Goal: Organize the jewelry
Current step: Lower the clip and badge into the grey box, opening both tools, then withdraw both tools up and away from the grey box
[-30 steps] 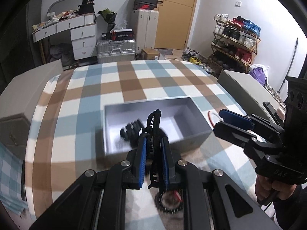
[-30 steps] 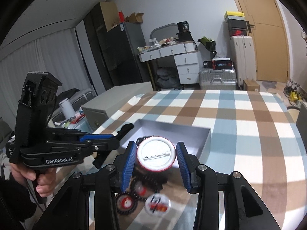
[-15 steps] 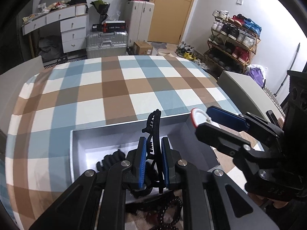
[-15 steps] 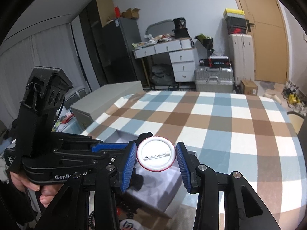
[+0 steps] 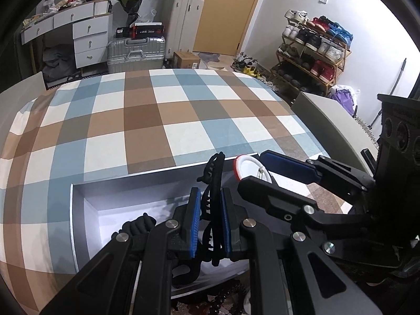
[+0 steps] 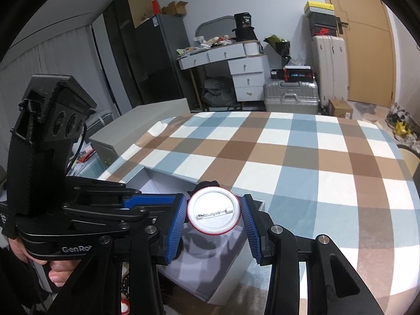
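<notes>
Left wrist view: my left gripper (image 5: 209, 219) is clamped on the black plastic claw hair clip (image 5: 214, 181), blue pads nearly together, and it now hangs over the open grey cardboard box (image 5: 78, 220) instead of short of it, as a second ago; another dark hair clip (image 5: 137, 224) already lies inside; my right gripper (image 6: 214, 221) pinches the round white pin badge with a red rim (image 6: 214, 211) by its edges, jaws about half open, pin side facing me, and it too has come forward over the box's right part; a black bead bracelet (image 5: 231, 295) waits on the checked blue, brown and white cloth (image 5: 147, 120) near me; both pieces look ready to drop, so I judge the next step is lowering and letting go.
</notes>
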`<state>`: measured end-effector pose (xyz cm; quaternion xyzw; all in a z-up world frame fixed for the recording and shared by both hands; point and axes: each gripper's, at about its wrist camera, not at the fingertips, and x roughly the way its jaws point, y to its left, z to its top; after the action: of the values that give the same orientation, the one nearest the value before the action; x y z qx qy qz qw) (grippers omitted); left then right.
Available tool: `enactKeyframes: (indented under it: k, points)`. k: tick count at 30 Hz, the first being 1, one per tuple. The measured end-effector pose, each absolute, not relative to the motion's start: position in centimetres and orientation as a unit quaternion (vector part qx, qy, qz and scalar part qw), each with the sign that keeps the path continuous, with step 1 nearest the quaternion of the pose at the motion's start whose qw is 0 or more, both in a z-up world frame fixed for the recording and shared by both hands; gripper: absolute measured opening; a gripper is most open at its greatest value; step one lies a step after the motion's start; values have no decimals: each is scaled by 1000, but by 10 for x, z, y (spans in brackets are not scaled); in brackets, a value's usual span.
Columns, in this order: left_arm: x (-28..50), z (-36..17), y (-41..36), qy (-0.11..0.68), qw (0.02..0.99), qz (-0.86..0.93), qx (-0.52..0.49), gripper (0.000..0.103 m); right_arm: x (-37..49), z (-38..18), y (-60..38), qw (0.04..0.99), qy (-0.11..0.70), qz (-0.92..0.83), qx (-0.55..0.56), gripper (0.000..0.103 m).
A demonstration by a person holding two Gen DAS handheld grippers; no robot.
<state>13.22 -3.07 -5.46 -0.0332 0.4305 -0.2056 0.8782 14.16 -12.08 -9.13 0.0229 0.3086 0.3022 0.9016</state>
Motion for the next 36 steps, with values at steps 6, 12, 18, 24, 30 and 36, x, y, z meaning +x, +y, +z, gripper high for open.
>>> enactKeyframes:
  k: [6,12,18,24,30,36]
  points:
    - [131,-53,-26,426,878,-212,-47,11,143,-94,-122,902,313,295,31,43]
    - [127,-54,-26,417,883,-211,-38,14,139,-91,-126,904,310,292,35,57]
    - [120,-47,-23,409,890,-200,-41,35,128,-83,-131,910,300,284,41,63]
    - [110,-38,-21,397,897,-189,-40,40,113,-71,-135,916,286,278,39,64]
    - [96,-27,-20,378,908,-179,-29,43,98,-59,-137,922,271,274,40,71]
    - [84,-19,-14,357,920,-159,-34,54,82,-51,-141,927,259,269,37,81]
